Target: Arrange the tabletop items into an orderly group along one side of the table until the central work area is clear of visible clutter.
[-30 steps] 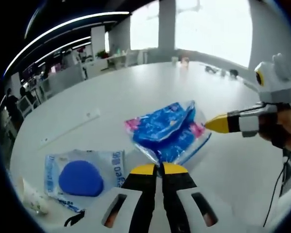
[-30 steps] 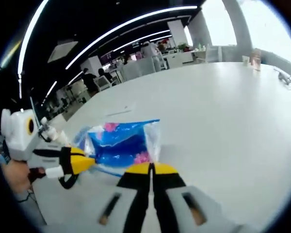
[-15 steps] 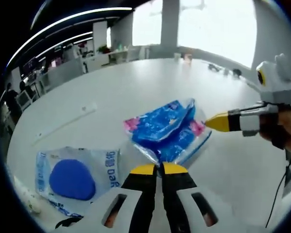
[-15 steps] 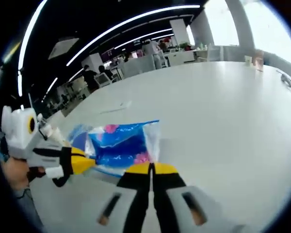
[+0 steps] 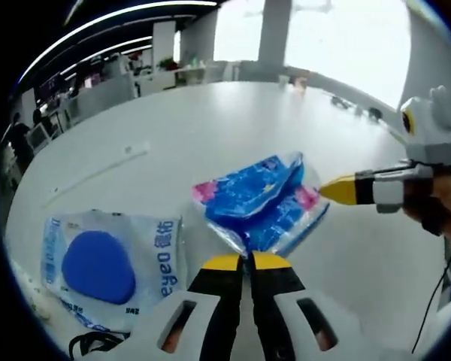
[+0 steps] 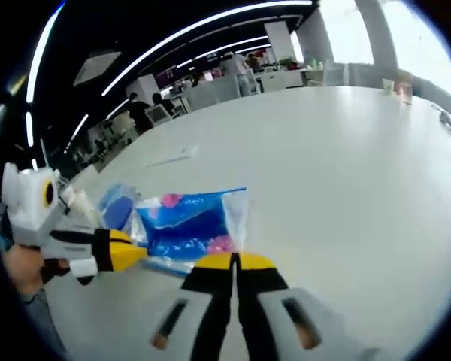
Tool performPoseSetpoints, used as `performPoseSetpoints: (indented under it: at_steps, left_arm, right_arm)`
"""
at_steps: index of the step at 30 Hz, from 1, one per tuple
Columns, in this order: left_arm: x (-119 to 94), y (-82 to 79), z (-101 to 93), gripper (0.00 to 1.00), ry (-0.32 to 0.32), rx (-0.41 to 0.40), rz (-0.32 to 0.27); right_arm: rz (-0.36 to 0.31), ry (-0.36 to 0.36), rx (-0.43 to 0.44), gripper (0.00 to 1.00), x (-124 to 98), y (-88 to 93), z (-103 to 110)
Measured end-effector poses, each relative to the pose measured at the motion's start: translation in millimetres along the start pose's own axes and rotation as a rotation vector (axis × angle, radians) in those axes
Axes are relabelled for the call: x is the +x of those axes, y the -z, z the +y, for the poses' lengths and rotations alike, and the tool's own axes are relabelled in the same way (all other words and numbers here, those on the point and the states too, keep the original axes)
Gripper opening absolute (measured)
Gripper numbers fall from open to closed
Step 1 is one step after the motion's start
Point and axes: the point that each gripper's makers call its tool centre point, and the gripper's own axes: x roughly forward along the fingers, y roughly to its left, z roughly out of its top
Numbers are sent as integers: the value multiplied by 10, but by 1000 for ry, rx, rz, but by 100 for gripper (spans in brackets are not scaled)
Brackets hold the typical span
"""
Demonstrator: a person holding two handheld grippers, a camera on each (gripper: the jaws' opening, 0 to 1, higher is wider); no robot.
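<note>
Desk: wide white desk (image 5: 210,120) is carrying clutter.
Tongs: left tongs (image 5: 246,261) and right tongs (image 6: 234,261) are both clenching the crinkled blue-and-pink plastic packet (image 5: 259,199).
Advice: keeping it level, lowering it beside the clear pouch with the blue round pad (image 5: 109,259).

Legible print is scarce. In the left gripper view, at the lower left of the frame, a clear packet with a blue round pad (image 5: 113,259) carries blue lettering along its right edge that appears upside down and reads roughly "oa6a", beside characters too blurred to make out. The blue-and-pink bag (image 5: 259,203) bears print too small to read.
</note>
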Motion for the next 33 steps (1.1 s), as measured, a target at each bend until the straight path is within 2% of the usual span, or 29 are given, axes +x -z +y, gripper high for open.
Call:
performPoseSetpoints:
  at_steps: [7, 17, 27, 30, 33]
  left_arm:
    - [22, 35, -10, 0, -1, -31, 0]
    - [29, 42, -21, 0, -1, -39, 2]
    - [11, 33, -30, 1, -3, -35, -4]
    - [-25, -23, -34, 9, -7, -35, -30]
    - [-61, -74, -20, 17, -18, -41, -52]
  right_arm:
    - [1, -2, 5, 0, 3, 11, -14]
    - [-4, 4, 22, 0, 12, 27, -47]
    - [0, 2, -1, 0, 2, 24, -39]
    - [-9, 16, -19, 13, 0, 7, -64]
    - [-25, 33, -29, 32, -23, -17, -67]
